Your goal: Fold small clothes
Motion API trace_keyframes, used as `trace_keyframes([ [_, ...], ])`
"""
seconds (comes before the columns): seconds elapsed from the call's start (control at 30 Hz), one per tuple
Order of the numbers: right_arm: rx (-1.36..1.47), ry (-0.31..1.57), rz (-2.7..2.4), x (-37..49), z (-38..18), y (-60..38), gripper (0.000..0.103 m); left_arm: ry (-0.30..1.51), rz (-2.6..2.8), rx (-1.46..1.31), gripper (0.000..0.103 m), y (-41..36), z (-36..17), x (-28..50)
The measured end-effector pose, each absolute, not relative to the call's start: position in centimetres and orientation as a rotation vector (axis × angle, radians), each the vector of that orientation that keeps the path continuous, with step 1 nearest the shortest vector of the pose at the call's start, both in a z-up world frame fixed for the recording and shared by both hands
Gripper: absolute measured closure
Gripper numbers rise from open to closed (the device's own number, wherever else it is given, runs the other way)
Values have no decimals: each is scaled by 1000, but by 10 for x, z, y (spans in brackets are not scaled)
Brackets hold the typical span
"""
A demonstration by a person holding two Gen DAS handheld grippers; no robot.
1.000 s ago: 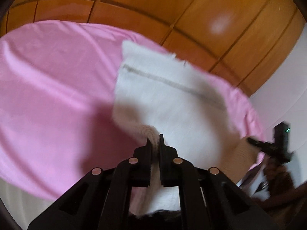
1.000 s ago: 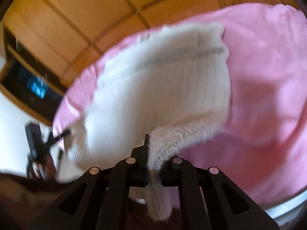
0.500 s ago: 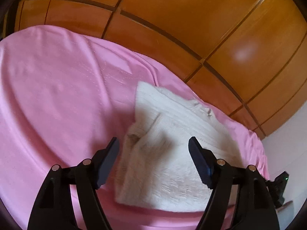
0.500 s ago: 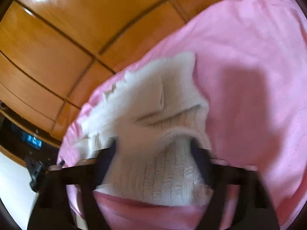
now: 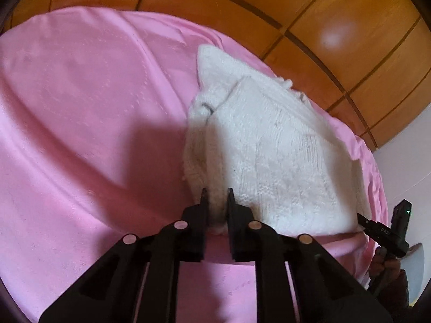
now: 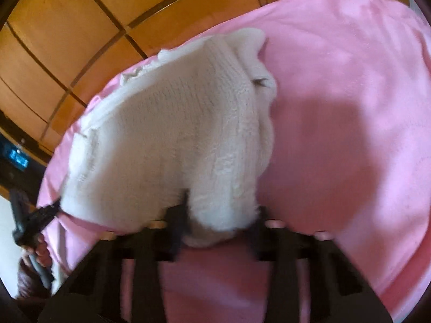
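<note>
A white knit garment lies folded on a pink sheet, its near edge facing me. My left gripper has its jaws closing, with the garment's near left corner pinched between the fingers. In the right wrist view the same garment bulges up at its near right corner. My right gripper, blurred, has its jaws closing around that thick fold, which fills the gap. Each gripper shows at the other view's edge: the right one, and the left one held by a hand.
The pink sheet spreads wide to both sides of the garment. Wooden panelling rises just behind it. A white wall stands to the right. A dark device with a blue display sits at the left edge.
Both grippers held the garment lifted, then let it drop flat with jaws spread wide. They have since come down to its near edge and narrowed on its two corners.
</note>
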State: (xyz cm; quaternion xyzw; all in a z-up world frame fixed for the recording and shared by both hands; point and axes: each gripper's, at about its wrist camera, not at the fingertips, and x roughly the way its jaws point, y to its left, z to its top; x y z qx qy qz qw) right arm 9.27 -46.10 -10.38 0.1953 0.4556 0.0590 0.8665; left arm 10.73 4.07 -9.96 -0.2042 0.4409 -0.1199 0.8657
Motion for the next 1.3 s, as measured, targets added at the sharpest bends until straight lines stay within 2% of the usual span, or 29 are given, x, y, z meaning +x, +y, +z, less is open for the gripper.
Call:
trace_keyframes([
  [0.27,404,842,166,51,-48,-467,85,888,-271,-470,96,61,-73,54],
  [0.5,399,969,158,-2,-76,-483,85,967,-245,-497,97,67,-92,-12],
  [0.57,387,987,133,-7,-83,-487,79,980,-215,-450,97,67,-93,-19],
  [0.6,379,985,114,-7,-82,-487,75,953,-190,-435,93,70,-88,-21],
  [0.63,377,968,98,-6,-78,-489,62,913,-174,-428,87,74,-79,-20],
  [0.67,368,931,77,-5,-69,-491,54,888,-177,-427,76,76,-73,-17],
  [0.7,349,899,63,-4,-62,-492,47,859,-181,-424,74,77,-66,-13],
  [0.83,263,812,132,18,-37,-464,47,798,-212,-332,73,56,-47,22],
  [0.97,162,845,282,51,-45,-400,47,809,-297,-235,72,13,-44,52],
  [1.1,42,929,284,84,-72,-350,50,865,-379,-110,60,-31,-55,74],
  [1.17,12,966,271,97,-89,-339,64,911,-414,-91,60,-46,-67,84],
  [1.23,4,987,257,102,-100,-338,85,961,-432,-56,63,-59,-81,94],
  [1.27,17,983,265,103,-102,-338,90,963,-433,-31,83,-64,-85,94],
  [1.3,25,978,275,102,-101,-338,99,959,-414,-5,97,-67,-89,95],
])
